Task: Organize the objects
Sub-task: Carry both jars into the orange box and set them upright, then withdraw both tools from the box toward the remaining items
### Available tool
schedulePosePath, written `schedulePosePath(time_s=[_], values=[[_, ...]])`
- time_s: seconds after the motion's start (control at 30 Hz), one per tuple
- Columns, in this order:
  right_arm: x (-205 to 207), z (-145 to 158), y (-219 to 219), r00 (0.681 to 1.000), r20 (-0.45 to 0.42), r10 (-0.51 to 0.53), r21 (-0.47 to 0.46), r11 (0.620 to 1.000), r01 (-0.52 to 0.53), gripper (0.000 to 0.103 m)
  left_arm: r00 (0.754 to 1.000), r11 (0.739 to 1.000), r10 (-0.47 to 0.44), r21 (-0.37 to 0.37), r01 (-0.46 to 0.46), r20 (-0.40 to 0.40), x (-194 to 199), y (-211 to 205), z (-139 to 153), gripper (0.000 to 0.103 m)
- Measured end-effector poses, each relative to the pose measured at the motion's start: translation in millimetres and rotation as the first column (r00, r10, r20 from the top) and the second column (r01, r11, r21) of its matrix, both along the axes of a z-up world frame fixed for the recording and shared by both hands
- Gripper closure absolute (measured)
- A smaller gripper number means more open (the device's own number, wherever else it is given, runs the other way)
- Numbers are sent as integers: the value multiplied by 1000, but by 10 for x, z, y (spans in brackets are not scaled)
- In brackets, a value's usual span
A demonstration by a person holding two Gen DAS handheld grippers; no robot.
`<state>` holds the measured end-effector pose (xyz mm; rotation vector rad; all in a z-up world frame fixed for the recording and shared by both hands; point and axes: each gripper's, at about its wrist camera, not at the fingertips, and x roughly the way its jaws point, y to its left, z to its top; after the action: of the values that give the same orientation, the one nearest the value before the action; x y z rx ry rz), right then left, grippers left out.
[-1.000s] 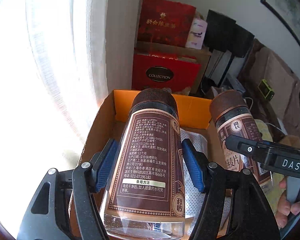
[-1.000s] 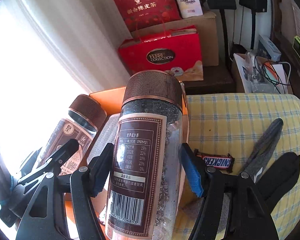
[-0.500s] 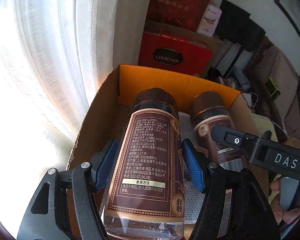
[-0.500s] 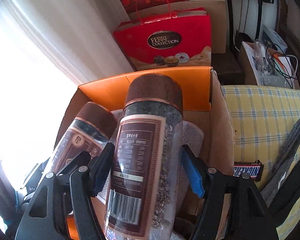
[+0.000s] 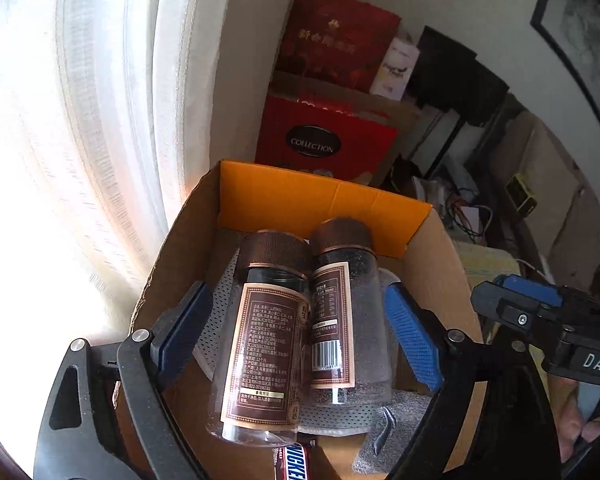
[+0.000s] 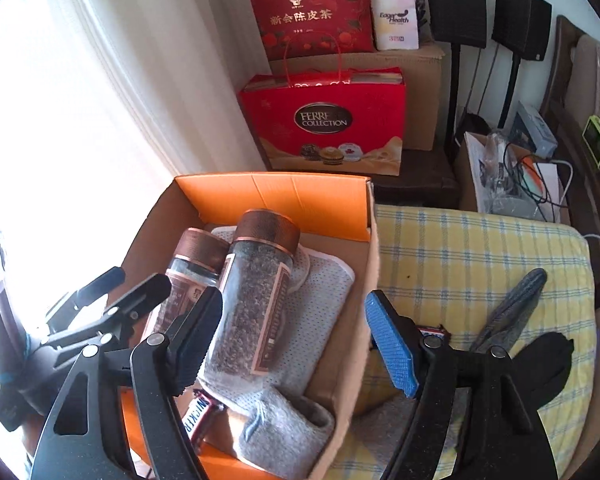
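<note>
Two brown-capped clear jars lie side by side in the orange-lined cardboard box (image 5: 320,196): the left jar (image 5: 264,340) and the right jar (image 5: 340,312). Both rest on a grey slipper (image 6: 316,304). My left gripper (image 5: 296,336) is open above them, its blue pads clear of both jars. My right gripper (image 6: 296,336) is open and empty above the box; the right jar (image 6: 252,304) and the left jar (image 6: 188,272) lie below it. A Snickers bar (image 5: 296,464) lies at the box's near end.
The box (image 6: 268,192) stands against a white curtain (image 5: 80,120) on its left. A yellow plaid cushion (image 6: 480,264) lies on its right with another Snickers bar (image 6: 434,332) and dark gloves (image 6: 512,312). Red gift bags (image 6: 328,120) stand behind.
Both grippers lowered their jars into the box, opened and let go. The jars now lie on the slipper and both grippers have drawn back.
</note>
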<state>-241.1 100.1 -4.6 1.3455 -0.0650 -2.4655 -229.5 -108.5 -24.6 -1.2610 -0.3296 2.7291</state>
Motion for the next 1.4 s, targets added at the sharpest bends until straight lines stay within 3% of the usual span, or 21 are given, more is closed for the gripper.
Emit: schedulePosePath(time_s=[0.17, 0.23, 0.67, 0.93, 1.4], values=[[219, 99, 183, 1000, -19, -5, 24, 1000, 5, 20, 999, 999, -47, -16, 47, -9, 165, 196, 134, 11], [276, 118, 269, 1000, -14, -9, 16, 1000, 10, 18, 997, 998, -67, -23, 66, -26, 255, 291, 188, 1], [637, 96, 924, 996, -10, -92, 36, 995, 92, 17, 978, 978, -206, -25, 205, -26, 671, 872, 222, 0], [832, -106, 1200, 994, 9, -113, 69, 991, 112, 17, 964, 964, -266, -26, 266, -26, 925, 1151, 198, 0], [775, -605, 1186, 996, 76, -51, 99, 994, 43, 18, 968, 968, -250, -16, 250, -8, 971, 1138, 158, 0]])
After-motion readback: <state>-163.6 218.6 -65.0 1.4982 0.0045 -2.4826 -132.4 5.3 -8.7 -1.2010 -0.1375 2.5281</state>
